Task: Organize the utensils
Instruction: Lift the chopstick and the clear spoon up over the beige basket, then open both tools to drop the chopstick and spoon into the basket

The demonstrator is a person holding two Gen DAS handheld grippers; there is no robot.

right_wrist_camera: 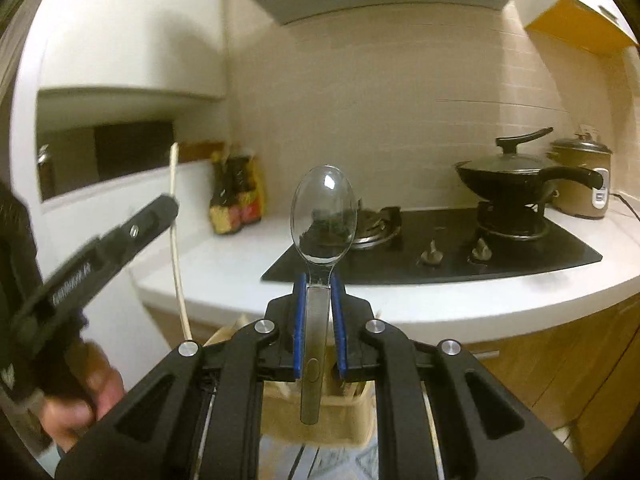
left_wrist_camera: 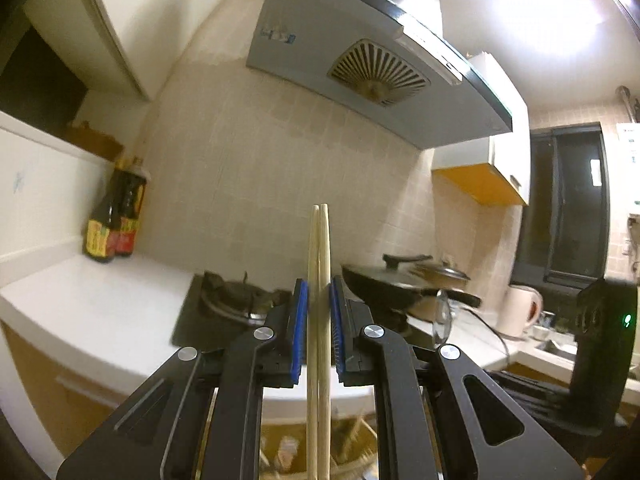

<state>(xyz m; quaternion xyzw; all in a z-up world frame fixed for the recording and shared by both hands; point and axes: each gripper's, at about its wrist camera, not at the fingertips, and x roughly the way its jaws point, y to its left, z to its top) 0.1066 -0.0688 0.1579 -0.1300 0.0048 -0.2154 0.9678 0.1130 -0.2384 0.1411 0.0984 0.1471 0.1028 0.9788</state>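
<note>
My left gripper [left_wrist_camera: 319, 294] is shut on a pair of pale wooden chopsticks [left_wrist_camera: 319, 320] that stand upright between its blue pads, tips up. The right wrist view shows this gripper [right_wrist_camera: 170, 204] at the left with the chopsticks [right_wrist_camera: 177, 264]. My right gripper [right_wrist_camera: 319, 286] is shut on the handle of a clear plastic spoon [right_wrist_camera: 323, 216], bowl upward. Below the right gripper sits a tan holder [right_wrist_camera: 320, 420] with several utensils in it. The right gripper's body shows at the right edge of the left wrist view [left_wrist_camera: 600, 352].
A white counter [right_wrist_camera: 224, 264] carries a black gas hob [right_wrist_camera: 440, 248] with a lidded black wok [right_wrist_camera: 516, 180], a rice cooker [right_wrist_camera: 584, 184] and sauce bottles [right_wrist_camera: 236, 204]. A range hood [left_wrist_camera: 360, 64] hangs above. A kettle [left_wrist_camera: 520, 312] stands near the sink.
</note>
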